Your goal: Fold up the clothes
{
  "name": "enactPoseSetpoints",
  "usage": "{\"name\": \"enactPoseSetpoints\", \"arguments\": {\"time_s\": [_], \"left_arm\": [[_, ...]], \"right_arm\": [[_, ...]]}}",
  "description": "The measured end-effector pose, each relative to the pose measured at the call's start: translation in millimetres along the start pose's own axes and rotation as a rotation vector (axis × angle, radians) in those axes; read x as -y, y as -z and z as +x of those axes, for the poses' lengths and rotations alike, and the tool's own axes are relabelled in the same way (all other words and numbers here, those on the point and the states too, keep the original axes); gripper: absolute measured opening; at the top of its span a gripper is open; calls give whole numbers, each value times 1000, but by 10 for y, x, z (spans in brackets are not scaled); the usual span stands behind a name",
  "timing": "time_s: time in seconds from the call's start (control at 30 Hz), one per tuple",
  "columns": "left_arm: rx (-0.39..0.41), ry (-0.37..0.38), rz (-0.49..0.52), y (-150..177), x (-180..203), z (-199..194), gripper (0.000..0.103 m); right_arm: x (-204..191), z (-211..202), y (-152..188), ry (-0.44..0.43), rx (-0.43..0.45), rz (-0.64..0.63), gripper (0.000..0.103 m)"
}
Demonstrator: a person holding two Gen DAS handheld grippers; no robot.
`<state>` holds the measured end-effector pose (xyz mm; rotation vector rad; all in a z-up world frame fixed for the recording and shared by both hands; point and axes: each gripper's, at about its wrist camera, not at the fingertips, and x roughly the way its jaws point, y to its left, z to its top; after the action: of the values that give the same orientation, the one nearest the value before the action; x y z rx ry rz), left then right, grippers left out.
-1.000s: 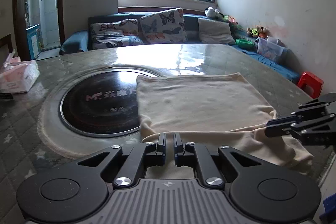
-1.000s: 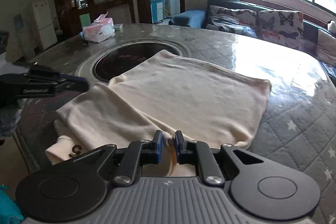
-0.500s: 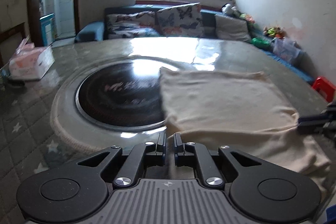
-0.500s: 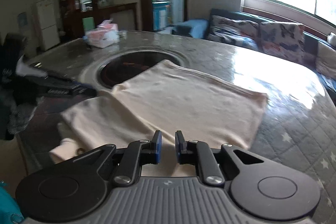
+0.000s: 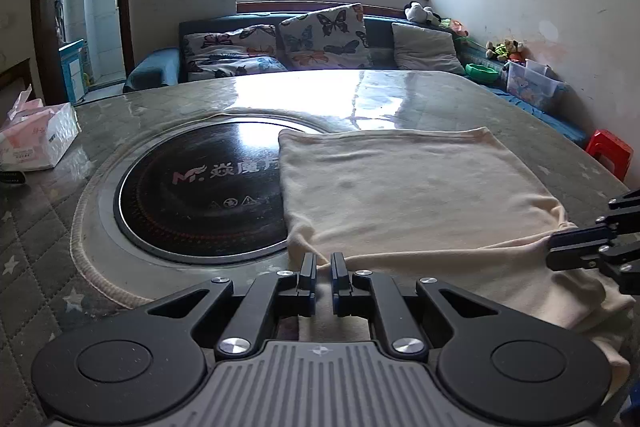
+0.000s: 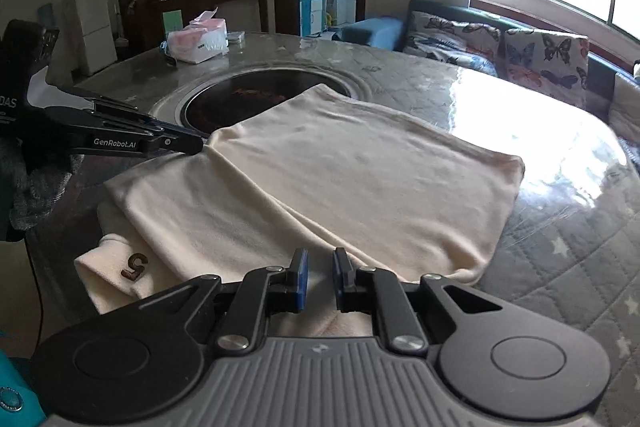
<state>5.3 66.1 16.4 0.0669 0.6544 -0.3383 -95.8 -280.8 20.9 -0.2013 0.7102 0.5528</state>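
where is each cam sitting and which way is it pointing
Left wrist: rides the left gripper at the table's near edge, facing the window and sofa; the right gripper enters from the right.
Right wrist: rides the right gripper, facing across the table toward the doorway and cabinets; the left gripper enters from the left, at the cloth's fold.
Shared: the cream garment, the black round cooktop, and the tissue pack.
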Motion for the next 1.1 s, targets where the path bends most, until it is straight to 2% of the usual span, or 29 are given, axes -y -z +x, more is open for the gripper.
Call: {"name": "enactPoseSetpoints", "arguments": {"time_s": [0.17, 0.37, 0.53, 0.73, 0.97, 1.1], "left_arm": [[10, 6, 14, 2, 52, -74, 9], [24, 124, 89, 66, 268, -294, 10], [-6, 200, 167, 209, 478, -345, 10], [-37, 209, 213, 305, 538, -326, 10], [-19, 181, 245, 277, 431, -480, 11], [-9, 189, 336, 344, 379, -681, 20]], "right_arm": [[-27, -2, 11, 4, -13, -14, 14], [-172, -155, 22, -45, -20, -70, 17], [-267, -172, 114, -70, -62, -97, 17], [-268, -276, 176, -60, -61, -84, 17], [-208, -337, 212, -58, -59, -64, 17], [-220, -421, 216, -60, -61, -93, 19]]}}
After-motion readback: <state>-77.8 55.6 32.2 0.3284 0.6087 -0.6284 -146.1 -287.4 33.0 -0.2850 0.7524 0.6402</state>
